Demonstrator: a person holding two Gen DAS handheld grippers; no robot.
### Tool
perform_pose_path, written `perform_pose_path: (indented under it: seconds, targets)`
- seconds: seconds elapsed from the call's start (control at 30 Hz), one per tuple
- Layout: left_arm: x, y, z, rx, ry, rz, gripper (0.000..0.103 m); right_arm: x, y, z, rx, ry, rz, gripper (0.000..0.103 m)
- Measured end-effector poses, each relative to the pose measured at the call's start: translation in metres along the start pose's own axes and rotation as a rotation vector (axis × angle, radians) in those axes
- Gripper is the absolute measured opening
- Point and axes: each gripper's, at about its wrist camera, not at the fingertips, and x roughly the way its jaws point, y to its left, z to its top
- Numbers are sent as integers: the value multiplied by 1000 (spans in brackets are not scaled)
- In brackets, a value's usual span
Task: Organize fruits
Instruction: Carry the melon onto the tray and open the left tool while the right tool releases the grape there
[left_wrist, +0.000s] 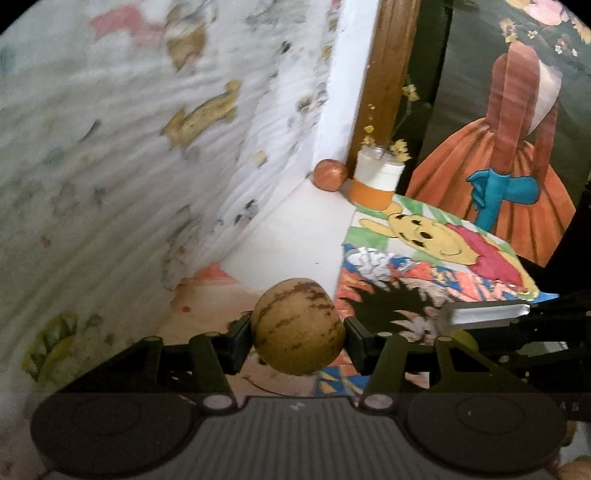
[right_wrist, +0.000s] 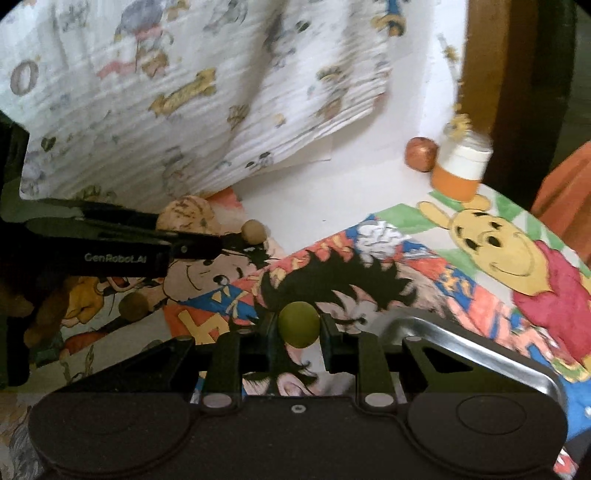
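Observation:
My left gripper (left_wrist: 299, 332) is shut on a round tan fruit with brown streaks (left_wrist: 299, 326), held clear above the drawing-covered table. My right gripper (right_wrist: 299, 330) is shut on a small green round fruit (right_wrist: 299, 324), pinched between its two pads. In the right wrist view the left gripper comes in from the left with the tan fruit (right_wrist: 188, 214) at its tip. Two small brown round fruits (right_wrist: 253, 230) (right_wrist: 133, 306) lie on the cartoon drawings below it. A reddish-orange fruit (left_wrist: 330, 174) sits in the far corner.
A white jar with an orange band and dried yellow flowers (left_wrist: 376, 181) stands beside the corner fruit. A shiny steel tray rim (right_wrist: 443, 332) curves under my right gripper. Patterned cloth (left_wrist: 129, 147) hangs on the left; a wooden post (left_wrist: 391, 74) rises behind.

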Motion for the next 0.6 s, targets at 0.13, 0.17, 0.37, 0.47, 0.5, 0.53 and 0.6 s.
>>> perform_pose_path:
  seconds: [0.13, 0.17, 0.37, 0.47, 0.5, 0.53, 0.6]
  targets:
    - [-13, -19, 0, -4, -9, -25, 57, -25, -12, -11, 30, -26, -36, 26]
    - [-16, -24, -1, -6, -13, -32, 57, -31, -15, -14, 38, -32, -46, 26]
    - [-24, -61, -6, -3, -25, -84, 57, -62, -38, -39, 90, -65, -123, 26]
    - [-26, -78, -12, -6, -22, -113, 57, -74, -52, -53, 128, -75, -155, 26]
    - [-26, -84, -14, -6, -20, -122, 57, -78, -57, -59, 145, -78, -165, 26]
    - [-25, -89, -16, -4, -16, -131, 57, -81, -60, -63, 158, -81, -174, 26]
    - [-24, -101, -21, 4, -8, -148, 57, -87, -68, -73, 188, -88, -189, 26]
